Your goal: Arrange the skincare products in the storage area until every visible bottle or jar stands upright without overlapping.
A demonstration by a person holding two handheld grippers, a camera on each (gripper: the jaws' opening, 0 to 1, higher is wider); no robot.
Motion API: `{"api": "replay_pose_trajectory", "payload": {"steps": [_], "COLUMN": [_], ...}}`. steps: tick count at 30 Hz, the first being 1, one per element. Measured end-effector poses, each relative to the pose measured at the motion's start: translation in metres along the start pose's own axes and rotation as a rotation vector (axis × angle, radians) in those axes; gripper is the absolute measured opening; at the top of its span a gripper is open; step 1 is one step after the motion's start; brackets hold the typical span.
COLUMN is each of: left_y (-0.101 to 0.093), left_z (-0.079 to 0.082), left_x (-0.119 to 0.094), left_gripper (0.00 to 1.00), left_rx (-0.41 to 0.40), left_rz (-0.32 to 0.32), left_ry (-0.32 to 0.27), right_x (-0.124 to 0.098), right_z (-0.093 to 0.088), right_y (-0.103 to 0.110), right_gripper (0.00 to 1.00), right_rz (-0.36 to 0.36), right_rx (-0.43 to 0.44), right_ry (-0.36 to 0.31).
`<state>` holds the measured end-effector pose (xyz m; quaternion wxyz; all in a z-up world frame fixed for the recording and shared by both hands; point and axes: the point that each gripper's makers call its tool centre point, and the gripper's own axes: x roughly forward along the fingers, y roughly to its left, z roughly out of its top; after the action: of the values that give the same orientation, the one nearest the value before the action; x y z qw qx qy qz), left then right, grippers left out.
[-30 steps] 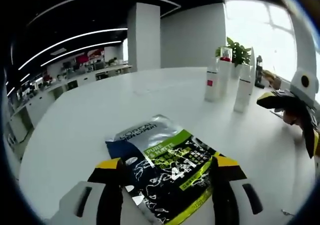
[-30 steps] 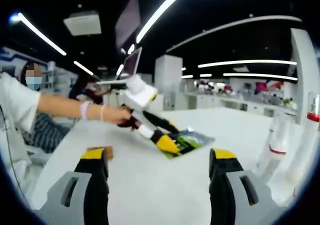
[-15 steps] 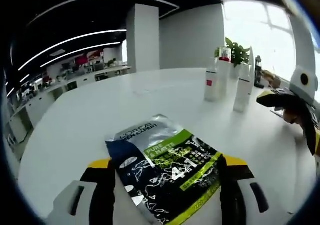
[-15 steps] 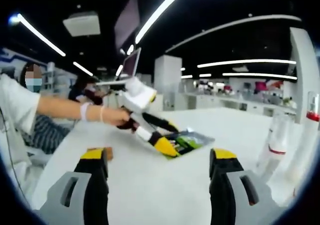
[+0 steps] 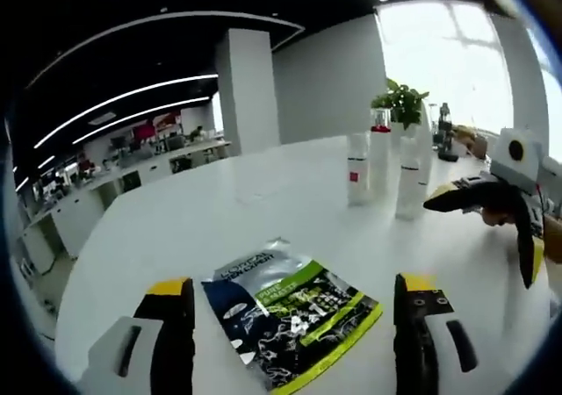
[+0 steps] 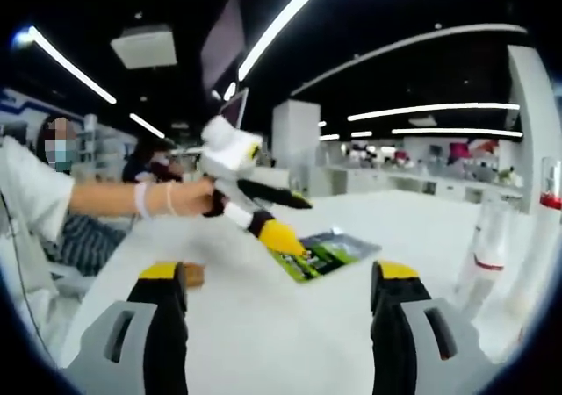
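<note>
An open-plan office with strip lights is stretching behind a wide white table (image 5: 202, 211). In the left gripper view, the left tool (image 5: 294, 342) is hovering with its jaws spread wide and nothing between them; the dark and green sachet (image 5: 290, 312) is lying flat on the table near its near edge, between the jaw tips and apart from them. Several tall white bottles (image 5: 386, 162) are standing upright toward the far right edge, with the right tool (image 5: 479, 197) hanging beside them. A careless sweep there could be toppling a bottle.

In the right gripper view, the right tool (image 6: 281, 333) is also gaping empty above the table. The left tool (image 6: 263, 215), carried by an outstretched hand (image 6: 198, 197), is angling down above the sachet (image 6: 329, 253). A thin flat sachet is likely slipping under the jaw tips when pinched.
</note>
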<state>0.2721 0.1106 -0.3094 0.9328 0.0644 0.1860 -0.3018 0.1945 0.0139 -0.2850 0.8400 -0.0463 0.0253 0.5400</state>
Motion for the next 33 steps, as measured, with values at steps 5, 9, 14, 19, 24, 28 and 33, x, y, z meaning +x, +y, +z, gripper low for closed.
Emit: {"api": "replay_pose_trajectory", "payload": {"steps": [5, 9, 14, 19, 24, 28, 33], "left_y": [0.001, -0.001, -0.007, -0.015, -0.027, -0.037, -0.053], "left_z": [0.013, 0.030, 0.042, 0.055, 0.056, 0.046, 0.041], "left_x": [-0.007, -0.017, -0.035, -0.066, -0.090, -0.103, -0.123], "left_gripper": [0.97, 1.00, 1.00, 1.00, 1.00, 1.00, 0.99], "left_rx": [-0.013, -0.035, -0.048, -0.039, -0.023, -0.049, -0.104], "left_rz": [-0.032, -0.055, -0.068, -0.041, -0.028, -0.020, -0.051], "left_ry": [-0.049, -0.130, -0.191, -0.283, -0.304, -0.282, -0.333], "right_x": [0.001, 0.000, -0.003, -0.004, -0.012, -0.027, -0.058], "right_z": [0.012, 0.017, 0.020, 0.031, 0.036, 0.049, 0.058], "right_y": [0.007, 0.007, 0.009, 0.010, -0.002, 0.007, 0.018], "right_gripper": [0.94, 1.00, 1.00, 1.00, 1.00, 1.00, 1.00], "right_rz": [0.035, 0.041, 0.042, 0.021, -0.060, -0.072, -0.074], "right_rx": [0.062, 0.087, 0.095, 0.053, 0.002, -0.009, -0.047], "right_ry": [-0.072, -0.094, -0.112, -0.122, -0.083, -0.093, -0.073]}}
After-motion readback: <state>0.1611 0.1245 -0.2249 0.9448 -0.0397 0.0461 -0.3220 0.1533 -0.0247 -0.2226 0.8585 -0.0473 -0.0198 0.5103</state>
